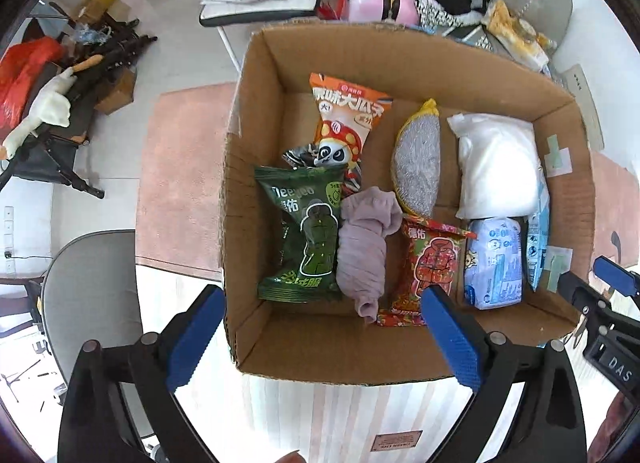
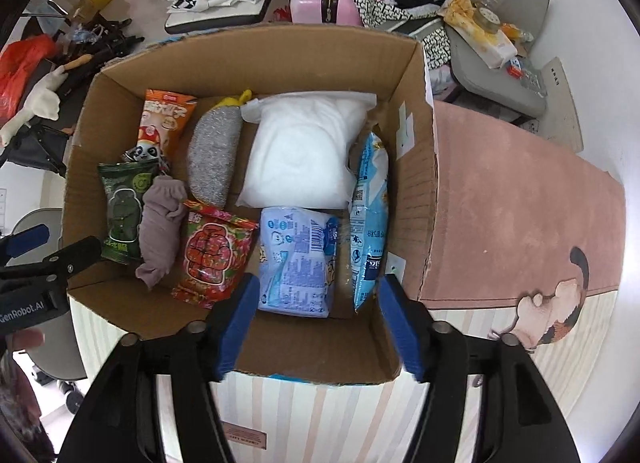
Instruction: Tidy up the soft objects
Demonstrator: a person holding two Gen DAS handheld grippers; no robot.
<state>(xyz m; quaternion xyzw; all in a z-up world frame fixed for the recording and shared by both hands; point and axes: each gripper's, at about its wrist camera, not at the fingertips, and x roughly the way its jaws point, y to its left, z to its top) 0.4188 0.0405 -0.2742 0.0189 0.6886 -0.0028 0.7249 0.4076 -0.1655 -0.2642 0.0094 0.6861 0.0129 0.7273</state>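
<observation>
Right-wrist-only: right gripper (image 2: 316, 327) over cardboard box (image 2: 416, 183).

A counter (image 2: 320, 407) covered in a pale striped cloth is seen carrying an open cardboard box (image 2: 416, 191), which stands directly on it, with a pink mat (image 2: 520, 215) bearing a cartoon figure lying just beside the box on its right in the right wrist view. In the left wrist view the same counter (image 1: 320, 415) is shown under the box (image 1: 256, 199), with pink mat (image 1: 180, 175) visible on both sides of the box. A small printed label (image 2: 244, 437) is seen on the striped cloth near the front edge.
</observation>
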